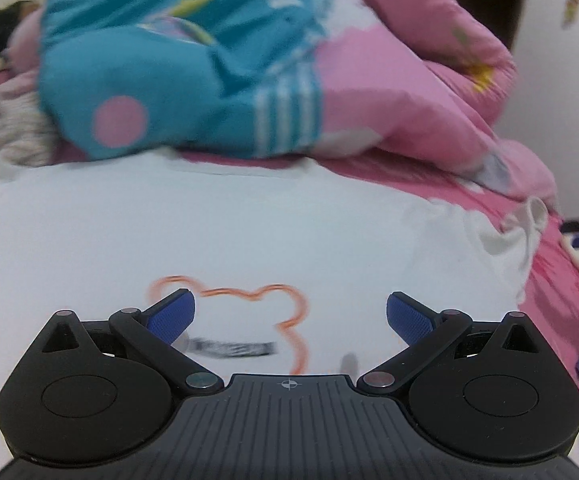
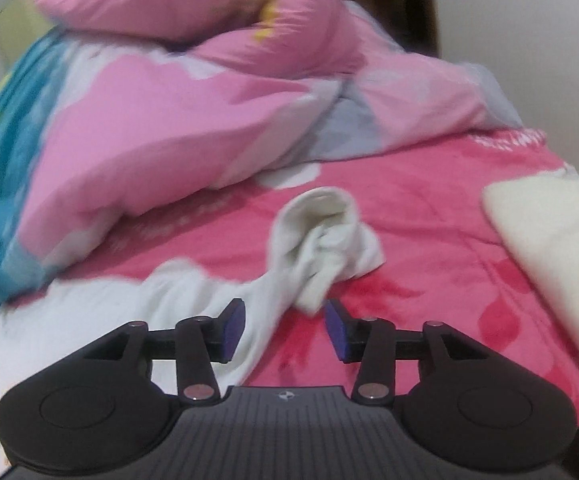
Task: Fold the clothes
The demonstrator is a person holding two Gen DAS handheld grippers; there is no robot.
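Observation:
A white garment [image 1: 249,232] with an orange bear outline [image 1: 295,304] lies spread on the bed. My left gripper [image 1: 290,312] hovers just over its printed front, jaws wide apart and nothing between them. In the right wrist view the garment's sleeve [image 2: 321,236] lies bunched on the pink sheet, cuff rolled open. Its lower part runs back between the fingers of my right gripper [image 2: 285,328]. Those jaws stand partly apart and the blue pads [image 2: 339,334] do not press on the cloth. The sleeve end also shows at the left wrist view's right side [image 1: 529,220].
A heaped pink and blue quilt [image 1: 177,80] [image 2: 161,128] fills the bed behind the garment. A cream folded cloth [image 2: 557,232] lies at the right on the pink sheet [image 2: 429,220]. A striped fabric [image 1: 5,128] sits at far left. White wall stands beyond.

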